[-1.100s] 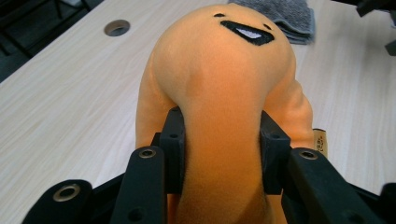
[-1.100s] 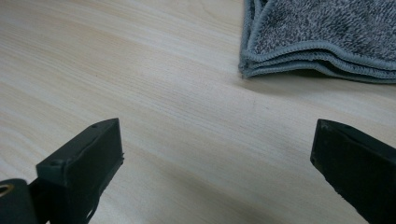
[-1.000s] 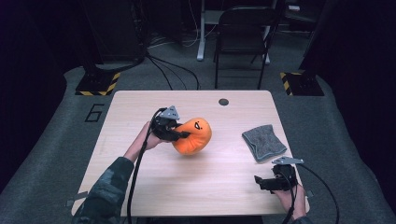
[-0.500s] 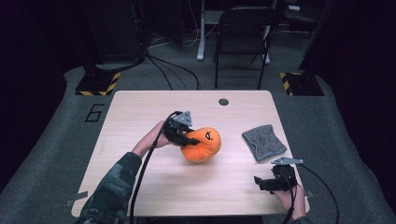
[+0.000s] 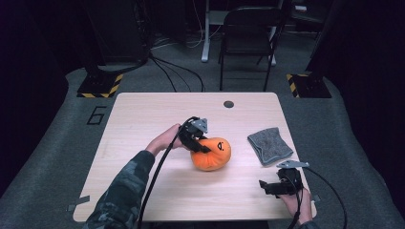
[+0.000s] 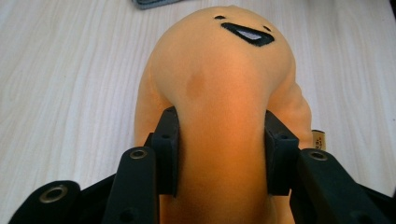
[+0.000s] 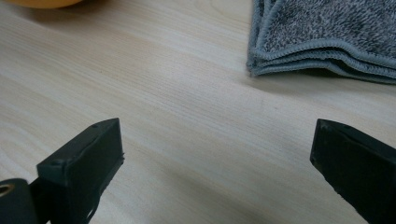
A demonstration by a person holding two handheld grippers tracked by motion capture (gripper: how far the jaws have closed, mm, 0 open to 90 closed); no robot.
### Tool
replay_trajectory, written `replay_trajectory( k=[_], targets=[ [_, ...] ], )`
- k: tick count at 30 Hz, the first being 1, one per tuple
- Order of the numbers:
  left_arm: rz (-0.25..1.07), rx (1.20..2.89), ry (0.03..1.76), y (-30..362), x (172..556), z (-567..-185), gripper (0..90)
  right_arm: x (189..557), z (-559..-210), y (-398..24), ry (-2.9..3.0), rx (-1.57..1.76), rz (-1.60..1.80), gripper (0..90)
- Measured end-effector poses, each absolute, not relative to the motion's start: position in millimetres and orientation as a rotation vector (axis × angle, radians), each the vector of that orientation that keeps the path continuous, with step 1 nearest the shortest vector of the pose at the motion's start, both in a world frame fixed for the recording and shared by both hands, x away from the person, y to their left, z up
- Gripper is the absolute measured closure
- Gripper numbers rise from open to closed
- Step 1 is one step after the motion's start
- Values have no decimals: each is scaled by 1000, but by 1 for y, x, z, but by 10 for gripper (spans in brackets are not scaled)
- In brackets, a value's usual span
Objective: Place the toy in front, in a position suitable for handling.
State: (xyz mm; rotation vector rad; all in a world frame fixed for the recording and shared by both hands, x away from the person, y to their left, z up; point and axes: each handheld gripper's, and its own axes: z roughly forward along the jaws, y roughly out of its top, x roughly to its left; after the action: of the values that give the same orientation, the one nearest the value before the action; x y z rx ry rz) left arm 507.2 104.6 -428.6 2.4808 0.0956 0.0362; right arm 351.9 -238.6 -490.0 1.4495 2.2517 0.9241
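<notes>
The orange toy (image 6: 224,93) is soft, smooth cloth with a matt look. The grey towel (image 7: 327,32) is fluffy, fuzzy cloth with a stitched edge. The counter (image 5: 157,114) is pale wood, smooth, with fine lines. The jaws look like hard, black, matt plastic.

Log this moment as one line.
left hand-held gripper: jaws just easing, pads pressing orange plush toy | right hand-held gripper: open | grey cloth: untouched
</notes>
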Motion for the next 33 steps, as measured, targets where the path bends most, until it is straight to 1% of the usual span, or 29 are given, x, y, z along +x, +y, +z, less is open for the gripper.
replay_trajectory(
  k=[2, 4, 8, 10, 13, 15, 16, 18, 19, 20, 21, 22, 29, 33],
  targets=[
    [17, 2494, 96, 102, 509, -434, 558, 352, -491, -239, 2259, 1436, 917, 20],
    [-1, 2485, 109, 103, 511, -434, 506, 351, -490, -239, 2258, 1437, 921, 20],
    [-24, 2474, 143, 105, 512, -433, 303, 351, -489, -240, 2258, 1438, 923, 19],
    [1, 2454, 180, 107, 510, -430, 209, 350, -489, -240, 2258, 1449, 922, 19],
    [18, 2357, 240, 115, 505, -420, 148, 350, -488, -241, 2252, 1445, 926, 19],
    [19, 2299, 277, 123, 500, -414, 137, 350, -487, -241, 2250, 1441, 931, 19],
    [45, 2280, 303, 126, 497, -412, 129, 350, -487, -242, 2247, 1443, 931, 19],
    [67, 2237, 352, 133, 487, -410, 88, 350, -487, -241, 2246, 1456, 934, 19],
    [109, 2250, 361, 136, 482, -410, 86, 350, -488, -242, 2249, 1442, 931, 19],
    [115, 2246, 380, 139, 476, -412, 69, 350, -488, -242, 2250, 1441, 930, 19],
    [150, 2251, 405, 142, 470, -414, 58, 350, -488, -242, 2249, 1444, 930, 19],
    [188, 2254, 438, 144, 464, -416, 56, 351, -488, -242, 2249, 1438, 931, 19],
    [335, 2193, 638, 169, 425, -433, 49, 353, -486, -242, 2244, 1445, 921, 21],
    [354, 2100, 762, 180, 410, -444, 50, 356, -487, -242, 2239, 1440, 916, 22]
  ],
)
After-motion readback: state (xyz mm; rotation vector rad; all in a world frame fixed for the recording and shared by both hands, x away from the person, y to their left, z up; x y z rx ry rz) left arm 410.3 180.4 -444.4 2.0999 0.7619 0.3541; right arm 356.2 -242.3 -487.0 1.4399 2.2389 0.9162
